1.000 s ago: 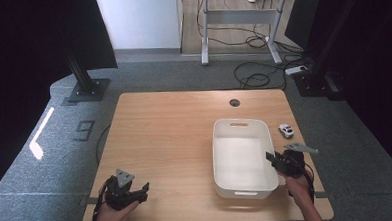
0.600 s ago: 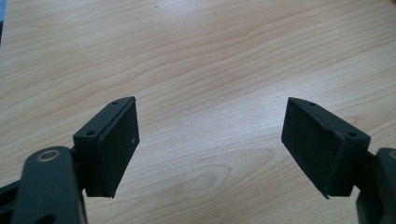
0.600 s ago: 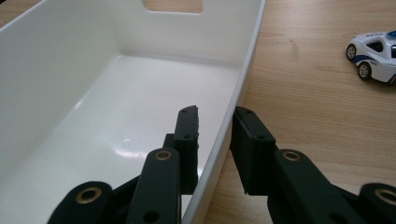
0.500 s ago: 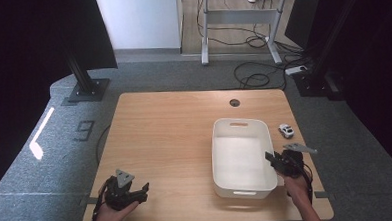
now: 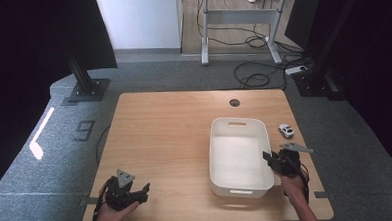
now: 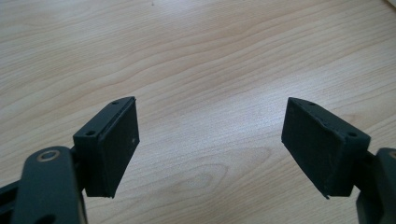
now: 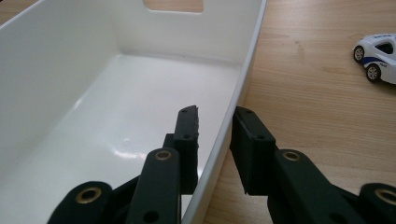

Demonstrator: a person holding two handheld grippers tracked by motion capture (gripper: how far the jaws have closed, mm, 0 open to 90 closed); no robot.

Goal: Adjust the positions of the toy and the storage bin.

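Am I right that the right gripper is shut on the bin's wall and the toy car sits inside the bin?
Not quite. The right gripper is shut on the bin's wall, but the toy car sits on the table outside the bin, as the right gripper view shows.

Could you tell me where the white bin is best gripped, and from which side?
Grip the bin by its thin right wall, coming from the near end, one jaw inside and one outside. The rim is narrow and upright. The right hand-held gripper already pinches it so, near the front corner.
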